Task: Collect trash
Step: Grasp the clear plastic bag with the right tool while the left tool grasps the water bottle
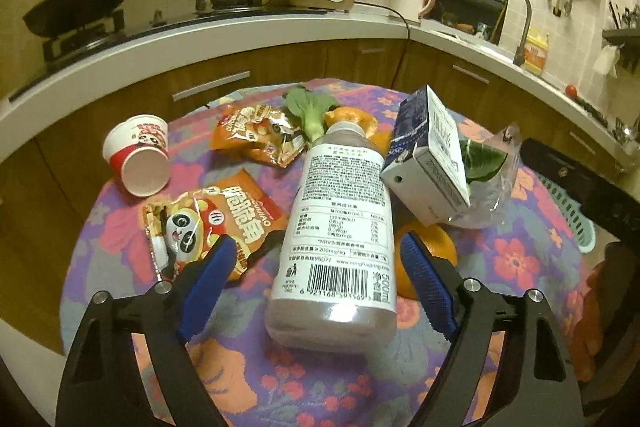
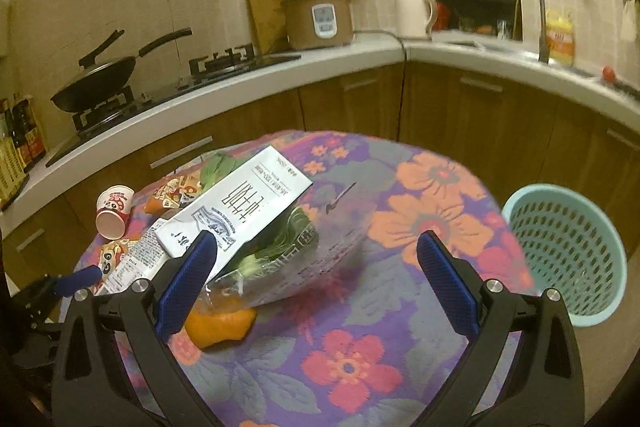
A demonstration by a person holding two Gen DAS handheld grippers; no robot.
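A white-labelled plastic bottle [image 1: 340,223] lies on the floral table between the open fingers of my left gripper [image 1: 316,247], which do not touch it. A milk carton [image 1: 428,155] leans on a clear bag of greens [image 1: 488,171]. Two orange snack packets [image 1: 208,223] [image 1: 256,135], a tipped paper cup [image 1: 138,155] and oranges [image 1: 424,259] lie around. My right gripper [image 2: 318,243] is open and empty, close over the carton [image 2: 240,203] and bag [image 2: 304,259]. A teal mesh basket [image 2: 568,251] stands right of the table.
The table wears a floral cloth [image 2: 400,227]. Behind it runs a kitchen counter [image 1: 240,31] with a wok, rice cooker, kettle and sink. A leafy green [image 1: 310,111] lies at the table's far side. An orange peel piece [image 2: 220,327] lies near my right gripper.
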